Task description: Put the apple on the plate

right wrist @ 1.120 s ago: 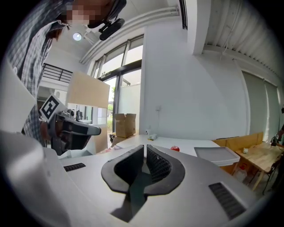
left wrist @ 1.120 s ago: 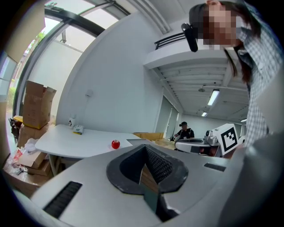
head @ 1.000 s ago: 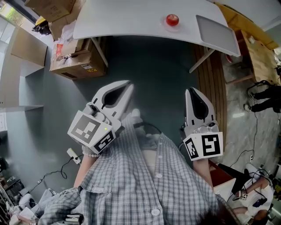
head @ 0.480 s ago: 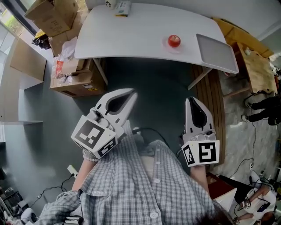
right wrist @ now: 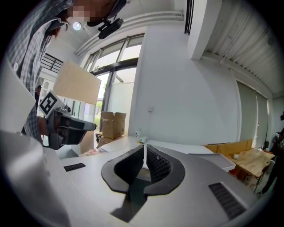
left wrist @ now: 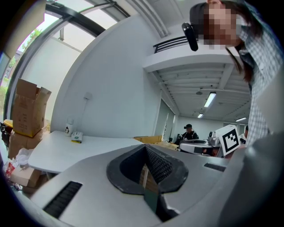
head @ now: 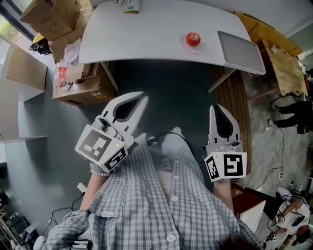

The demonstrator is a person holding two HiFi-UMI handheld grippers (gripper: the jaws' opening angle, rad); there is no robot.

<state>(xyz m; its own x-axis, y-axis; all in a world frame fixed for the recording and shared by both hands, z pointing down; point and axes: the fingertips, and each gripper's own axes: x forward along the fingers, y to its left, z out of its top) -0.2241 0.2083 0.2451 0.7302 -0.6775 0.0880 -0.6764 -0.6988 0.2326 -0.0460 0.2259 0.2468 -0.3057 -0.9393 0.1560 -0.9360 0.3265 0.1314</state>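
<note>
A red apple rests on the white table, far ahead of me, on what looks like a pale round plate. The apple shows in neither gripper view. My left gripper hovers over the dark floor short of the table, shut with nothing in it; in the left gripper view its jaws meet at the tip. My right gripper, also over the floor, points toward the table's right end. It is shut and empty.
A grey flat tray lies right of the apple. A small box sits at the table's far edge. Cardboard boxes stand at the left under the table end. Wooden slats and a wooden table are to the right.
The table and apple have dropped a little lower in the head view, so more of the tabletop shows. Both grippers shifted slightly and remain shut and empty.
</note>
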